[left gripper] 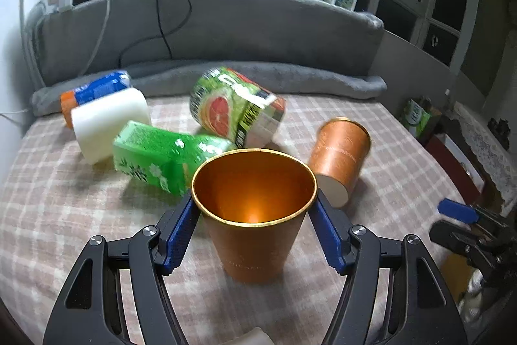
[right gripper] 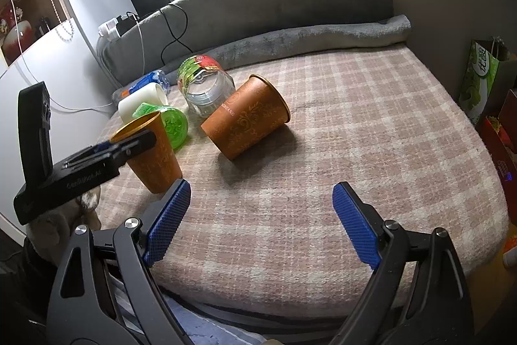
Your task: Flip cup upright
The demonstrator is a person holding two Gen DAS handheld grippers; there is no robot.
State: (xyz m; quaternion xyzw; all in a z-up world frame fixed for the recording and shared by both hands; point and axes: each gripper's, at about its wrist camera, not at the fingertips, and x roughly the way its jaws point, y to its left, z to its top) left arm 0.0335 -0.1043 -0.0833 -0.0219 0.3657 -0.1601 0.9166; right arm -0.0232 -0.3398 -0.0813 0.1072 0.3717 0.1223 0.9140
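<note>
Left hand-held gripper: grasping the upright cup just under its rim, one blue pad on either side of the wall; the jaws stand about as far apart as the cup is wide, and both pads look to be touching it.
Right hand-held gripper: released, jaws spread wide with nothing between them, hovering over a bare patch of the checked bed cover.
Upright cup: mouth up, squarely between the left fingers; from the right wrist view it seems to stand on the cover, leaning a little (whether the base sits flat I cannot tell).
Second cup: lying on its side ahead of the right hand-held gripper and a bit to its left, well apart from it, gold rim pointing away from it.
Step in hand: by my reading, one cup is turned up and about ready to be let go.
Next move: likely open the left jaws gently so the cup does not topple on the soft cover; then the lying cup wants a grasp across its wall.
Clutter: a green bottle and a clear jar lie just beyond the held cup.
</note>
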